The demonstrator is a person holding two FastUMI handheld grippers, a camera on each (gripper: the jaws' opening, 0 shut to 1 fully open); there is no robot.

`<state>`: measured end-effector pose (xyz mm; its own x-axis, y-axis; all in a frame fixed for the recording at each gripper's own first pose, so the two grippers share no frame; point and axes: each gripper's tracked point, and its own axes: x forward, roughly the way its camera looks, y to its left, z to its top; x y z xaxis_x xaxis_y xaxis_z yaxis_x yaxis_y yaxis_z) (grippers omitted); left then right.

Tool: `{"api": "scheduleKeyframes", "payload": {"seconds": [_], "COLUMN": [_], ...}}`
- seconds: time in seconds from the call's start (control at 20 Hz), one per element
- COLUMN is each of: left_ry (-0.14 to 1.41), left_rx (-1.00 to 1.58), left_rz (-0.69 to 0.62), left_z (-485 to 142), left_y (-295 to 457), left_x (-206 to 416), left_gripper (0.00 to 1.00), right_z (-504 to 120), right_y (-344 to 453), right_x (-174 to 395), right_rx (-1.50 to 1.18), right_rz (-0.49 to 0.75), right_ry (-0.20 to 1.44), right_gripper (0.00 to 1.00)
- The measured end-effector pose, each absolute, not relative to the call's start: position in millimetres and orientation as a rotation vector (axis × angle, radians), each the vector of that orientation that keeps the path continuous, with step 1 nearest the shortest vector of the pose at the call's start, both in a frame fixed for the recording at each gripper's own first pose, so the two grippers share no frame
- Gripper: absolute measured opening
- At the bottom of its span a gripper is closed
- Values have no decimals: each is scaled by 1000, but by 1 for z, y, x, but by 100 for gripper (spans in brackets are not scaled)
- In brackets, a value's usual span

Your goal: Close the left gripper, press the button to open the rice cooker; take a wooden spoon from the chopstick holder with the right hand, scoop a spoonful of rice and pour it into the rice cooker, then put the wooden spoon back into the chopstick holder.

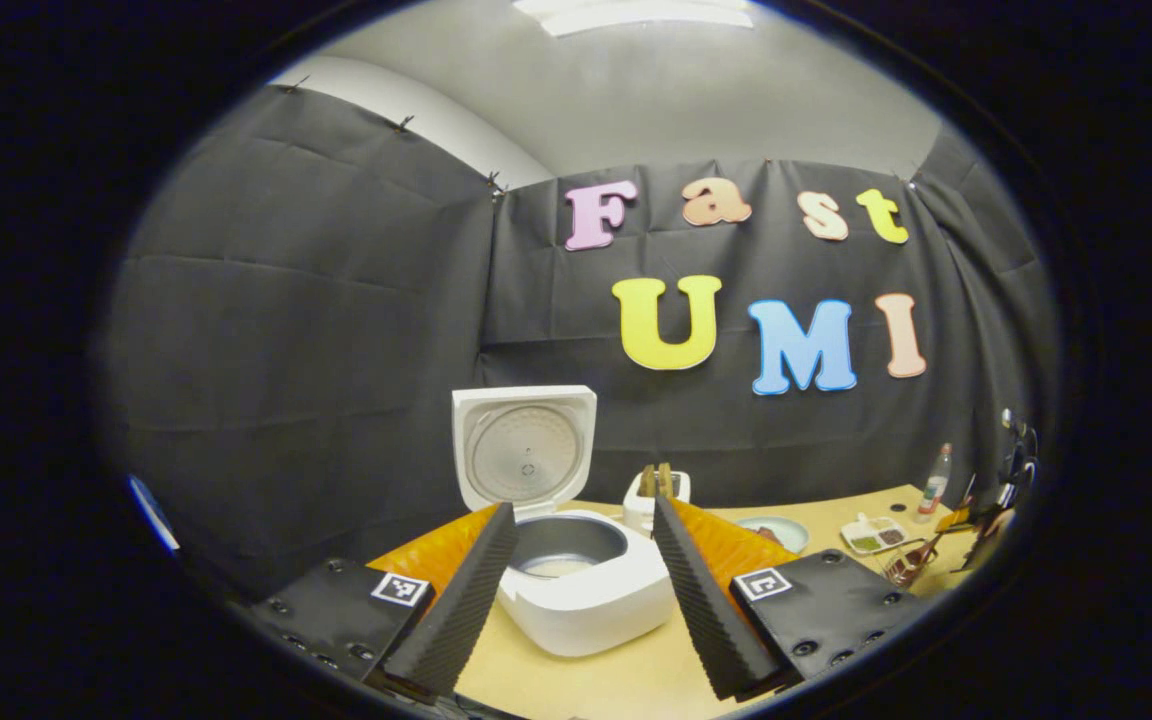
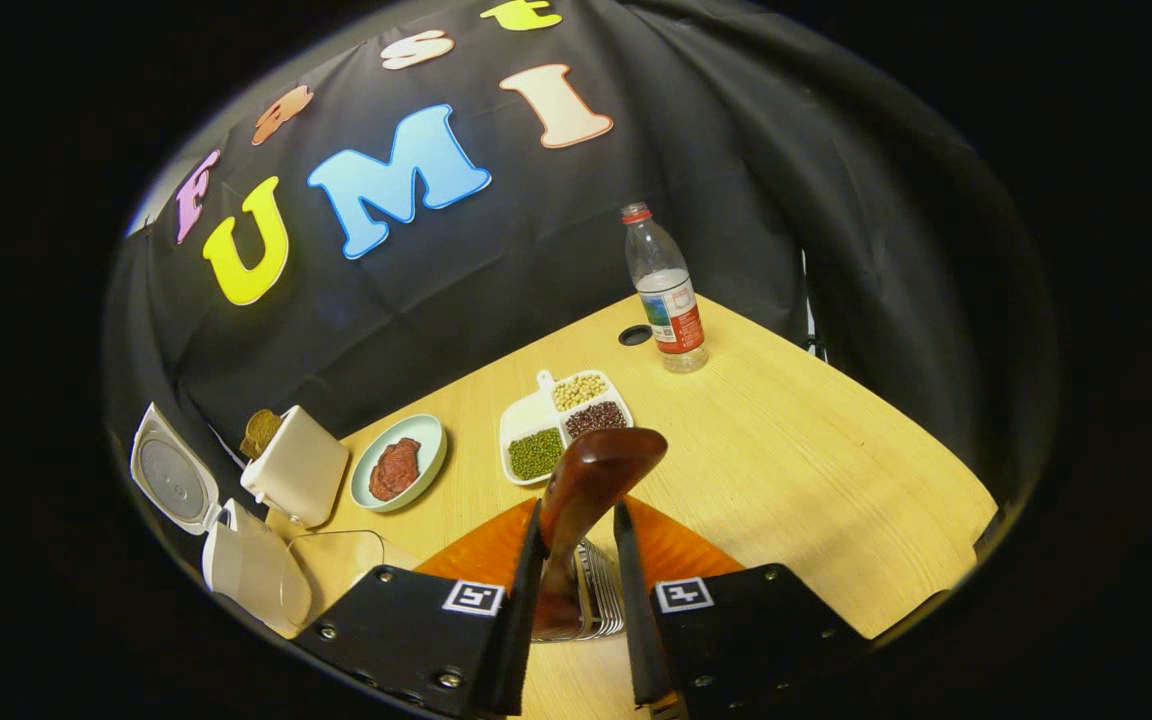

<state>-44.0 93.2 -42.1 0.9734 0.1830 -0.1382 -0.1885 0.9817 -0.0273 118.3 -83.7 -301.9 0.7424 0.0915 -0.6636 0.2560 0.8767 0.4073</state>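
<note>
The white rice cooker (image 1: 586, 600) stands open, its lid (image 1: 526, 450) upright and a little rice in the pot (image 1: 564, 548). My left gripper (image 1: 576, 585) is open just in front of it, one finger on each side of the pot. My right gripper (image 2: 579, 525) is shut on the wooden spoon (image 2: 591, 475), which stands upright. The spoon's lower end sits in a metal wire holder (image 2: 601, 600) directly below. The right gripper (image 1: 996, 510) also appears far off in the left gripper view. The rice cooker (image 2: 246, 560) sits at the lower left of the right gripper view.
A white box (image 2: 298, 465) with brown pieces stands beside the cooker. Nearby are a clear container (image 2: 341, 560), a plate (image 2: 401, 465) of red food, a divided dish (image 2: 556, 425) of beans, and a water bottle (image 2: 668, 295). Bare wooden table (image 2: 816, 470) lies to the right.
</note>
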Motion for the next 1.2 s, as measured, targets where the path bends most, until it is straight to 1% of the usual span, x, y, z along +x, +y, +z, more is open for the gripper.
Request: {"api": "scheduleKeyframes", "payload": {"seconds": [0.05, 0.1, 0.15, 0.2, 0.35, 0.7, 0.95, 1.05, 1.2], "left_ry": [137, 138, 141, 142, 137, 127, 128, 127, 124], "left_rx": [-36, -33, -30, -29, -31, -60, -77, -81, -78], "left_rz": [191, 192, 194, 195, 188, 170, 155, 153, 155], "left_z": [-42, -43, -44, -45, -42, -45, -50, -51, -50], "left_y": [94, 95, 96, 97, 98, 108, 119, 125, 139], "left_x": [-45, -45, -46, -47, -46, -44, -45, -46, -49], "left_gripper": [94, 95, 92, 92, 92, 92, 92, 92, 92], "right_z": [-302, -301, -300, -297, -292, -233, -197, -185, -183], "right_y": [-78, -80, -82, -76, -73, -67, -45, -25, -6], "right_x": [118, 115, 122, 118, 122, 125, 125, 126, 127], "right_rx": [508, 496, 515, 523, 463, 357, 348, 370, 367], "right_rz": [-79, -89, -88, -80, -74, -60, -49, -21, -12], "right_ry": [746, 753, 740, 745, 738, 631, 549, 517, 502], "right_gripper": [39, 42, 28, 13, 13, 13, 13, 13, 13]}}
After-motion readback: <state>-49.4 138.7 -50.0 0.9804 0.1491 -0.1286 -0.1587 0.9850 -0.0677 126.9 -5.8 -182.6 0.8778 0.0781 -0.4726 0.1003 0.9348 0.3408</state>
